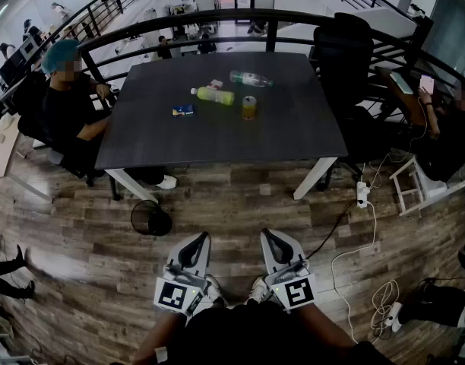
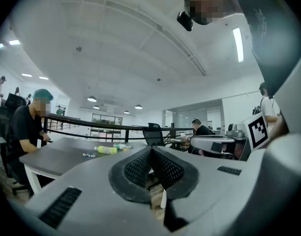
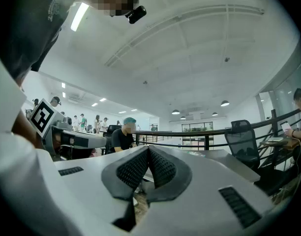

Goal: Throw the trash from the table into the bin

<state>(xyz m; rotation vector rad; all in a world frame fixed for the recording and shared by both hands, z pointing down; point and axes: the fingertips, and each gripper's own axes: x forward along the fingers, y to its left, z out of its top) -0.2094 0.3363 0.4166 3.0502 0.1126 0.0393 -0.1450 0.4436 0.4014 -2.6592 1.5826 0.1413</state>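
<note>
Dark table [image 1: 141, 147]: trash sits mid-top toward the far edge, green bottle [image 1: 214, 95], clear bottle [image 1: 251, 79], can [image 1: 249, 107], all probably light, slick, crushable, so pinch mid-body; left gripper [image 1: 198, 239] and right gripper [image 1: 269, 239] closed, empty.

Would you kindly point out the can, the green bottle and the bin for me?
can [image 1: 249, 107]: head view, its side.
green bottle [image 1: 216, 96]: head view, mid-body.
bin [image 1: 158, 223]: head view, its wall.

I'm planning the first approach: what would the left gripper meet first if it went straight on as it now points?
Probably the near edge of the table, though depth is unclear. Only floor lies between it and the left gripper; the bin stands left of that line.
</note>
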